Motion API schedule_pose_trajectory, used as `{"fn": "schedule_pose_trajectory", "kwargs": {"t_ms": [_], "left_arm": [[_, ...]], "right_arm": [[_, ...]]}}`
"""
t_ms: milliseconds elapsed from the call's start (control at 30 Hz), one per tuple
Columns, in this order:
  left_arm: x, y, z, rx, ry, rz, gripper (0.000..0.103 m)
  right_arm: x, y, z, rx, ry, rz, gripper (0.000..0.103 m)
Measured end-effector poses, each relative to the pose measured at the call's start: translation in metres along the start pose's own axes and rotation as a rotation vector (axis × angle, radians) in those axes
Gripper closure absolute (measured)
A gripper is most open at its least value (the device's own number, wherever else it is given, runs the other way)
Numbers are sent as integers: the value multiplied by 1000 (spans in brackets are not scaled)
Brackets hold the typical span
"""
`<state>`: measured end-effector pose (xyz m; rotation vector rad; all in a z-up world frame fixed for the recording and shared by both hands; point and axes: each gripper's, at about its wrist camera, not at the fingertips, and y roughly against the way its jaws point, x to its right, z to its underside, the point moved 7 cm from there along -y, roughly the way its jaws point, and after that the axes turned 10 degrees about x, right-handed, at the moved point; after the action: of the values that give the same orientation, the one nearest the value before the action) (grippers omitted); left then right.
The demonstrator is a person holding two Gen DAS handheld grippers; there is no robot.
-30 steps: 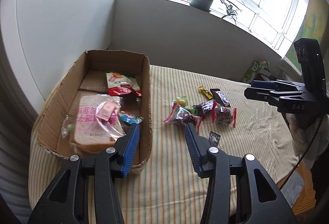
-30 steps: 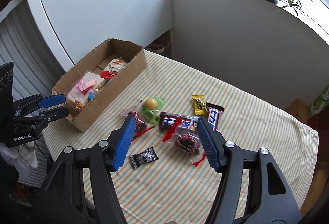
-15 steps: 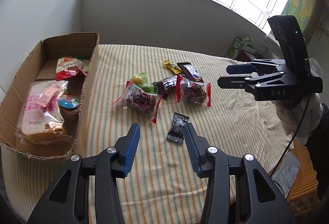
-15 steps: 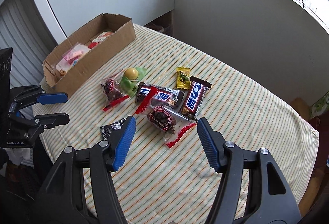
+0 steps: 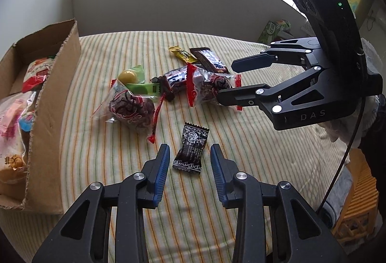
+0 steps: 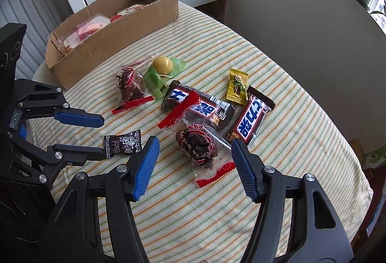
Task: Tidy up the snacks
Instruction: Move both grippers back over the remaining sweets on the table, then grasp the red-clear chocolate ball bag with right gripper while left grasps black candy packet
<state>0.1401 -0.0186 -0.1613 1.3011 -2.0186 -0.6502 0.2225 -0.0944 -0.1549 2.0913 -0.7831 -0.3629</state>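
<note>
My left gripper hung low in the left wrist frame with its fingers spread moderately wide around the black candy wrapper, holding nothing; I judged I had straddled it that way so one squeeze would take it by its long sides. The candy lay flat on the striped surface, just below centre, apart from the main heap.

My right gripper stood wide apart and empty at the bottom of the right wrist frame, bracketing the clear packet of dark dried fruit, whose red edge rested on a Snickers bar. That packet sat uppermost in the pile, so it seemed the easy one to lift first.

The cardboard box, upper left in the right wrist frame, was the likely destination. It already held a bread pack with pink print and a red snack bag, among smaller pieces I could not identify.
</note>
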Motion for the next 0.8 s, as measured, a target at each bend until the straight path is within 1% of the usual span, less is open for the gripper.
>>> {"fn": "schedule_pose_trajectory", "kwargs": {"t_ms": [300,467,533,567,700,733,767,800], "left_arm": [[6,-19,4,-30,-43,-5,70],[4,-27,4,-31,-58,-24,70],[5,-29,4,-28,-62,-27,70],[5,-29,4,-26,-69,-30,70],[6,-31,4,-24,-86,-37,71],[6,-31,4,-23,-88,-42,74],[5,-32,4,-21,-88,-48,80],[4,-32,4,-21,-83,-46,80]], "right_arm": [[-2,-21,3,-32,24,-9,38],[1,-29,5,-47,32,9,38],[2,-31,6,-52,31,14,45],[3,-33,7,-56,29,20,51],[4,-35,8,-58,32,18,53],[3,-35,8,-58,33,19,54],[3,-35,9,-57,31,19,55],[3,-34,9,-56,26,20,57]]}}
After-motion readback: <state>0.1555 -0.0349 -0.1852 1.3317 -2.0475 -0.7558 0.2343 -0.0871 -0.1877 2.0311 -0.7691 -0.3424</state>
